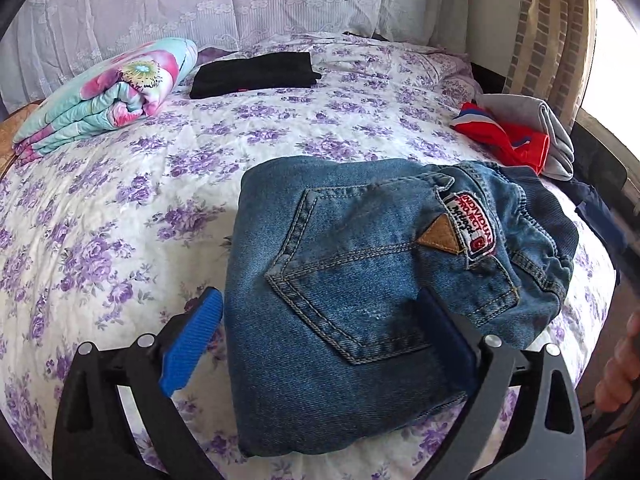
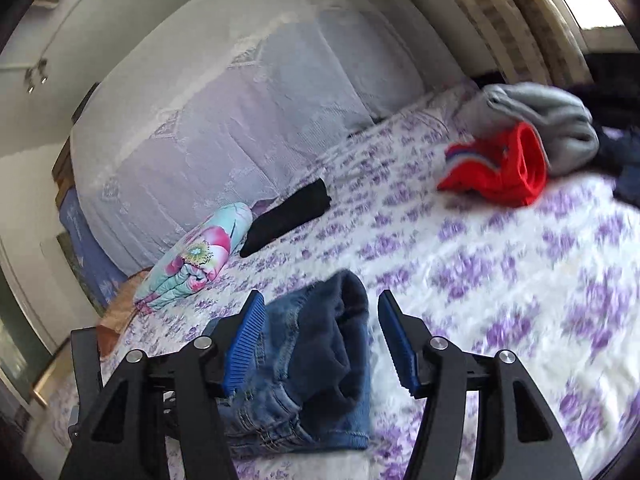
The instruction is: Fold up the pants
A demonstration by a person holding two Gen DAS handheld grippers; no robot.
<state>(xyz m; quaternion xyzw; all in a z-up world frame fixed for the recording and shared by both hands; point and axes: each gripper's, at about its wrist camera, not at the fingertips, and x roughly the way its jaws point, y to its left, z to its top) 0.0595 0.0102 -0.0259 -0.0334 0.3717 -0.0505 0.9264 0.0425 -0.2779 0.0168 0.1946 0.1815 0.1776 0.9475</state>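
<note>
Folded blue jeans (image 1: 360,280) lie on the bed's purple-flowered sheet (image 1: 120,200), back pocket and label patch facing up. My left gripper (image 1: 318,294) is open wide over their near part. Its left blue pad (image 1: 192,340) sits off the denim over the sheet, and the right pad hovers above the pocket. In the right wrist view the jeans' waist end (image 2: 320,360), with its dark lining showing, sits between the jaws of my right gripper (image 2: 320,296). The left pad (image 2: 244,344) is against the denim, while the right pad stands apart with sheet showing in the gap.
A rolled floral quilt (image 1: 108,88) and a folded black garment (image 1: 256,74) lie near the lace-covered headboard (image 1: 200,0). Red (image 1: 504,136) and grey (image 1: 548,132) clothes and a dark garment (image 1: 600,208) sit at the bed's right, by the curtain. A hand (image 1: 620,368) shows at the right edge.
</note>
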